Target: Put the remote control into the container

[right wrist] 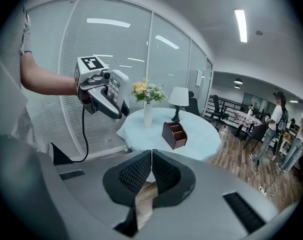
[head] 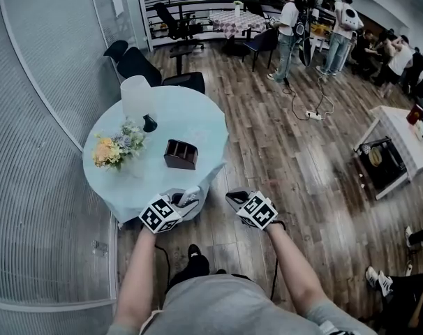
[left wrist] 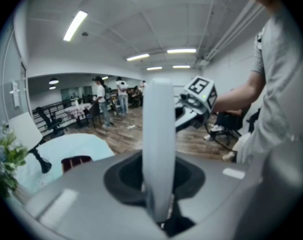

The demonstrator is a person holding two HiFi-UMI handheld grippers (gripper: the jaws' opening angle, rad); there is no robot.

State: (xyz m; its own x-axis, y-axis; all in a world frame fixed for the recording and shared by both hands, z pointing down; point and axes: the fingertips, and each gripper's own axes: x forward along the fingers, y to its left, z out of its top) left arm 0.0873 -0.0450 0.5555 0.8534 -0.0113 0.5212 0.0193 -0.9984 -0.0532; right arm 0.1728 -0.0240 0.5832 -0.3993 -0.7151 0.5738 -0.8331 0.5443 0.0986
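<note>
Nearest: both grippers held out at the near rim of the round table [head: 190, 121].

- Left gripper [head: 183, 202]: over the table's near edge. Jaws stand a narrow way apart, clamped on the remote control [left wrist: 159, 139]. The remote is white and long, and rises straight up out of the jaws in the left gripper view. The right gripper view shows its button face, with the far end sticking out past the grip.
- Right gripper [right wrist: 151, 171]: just off the table's near right side, above the wooden floor [head: 281, 159]. Jaws pressed together, ribbed pads meeting, nothing between them. It touches nothing.
- The two grippers sit side by side, apart from each other.

On the table, farther in:
- Container [head: 181, 154]: dark brown box with an open top and inner dividers, standing on the pale blue cloth toward the table's near right part. It is apart from the remote, which is still in the air short of it.
- Flowers [head: 117, 145]: at the table's left side.
- Lamp [head: 138, 100] with white shade: at the table's far side.

Beyond the table: black chairs, another table, people standing [head: 288, 19].
</note>
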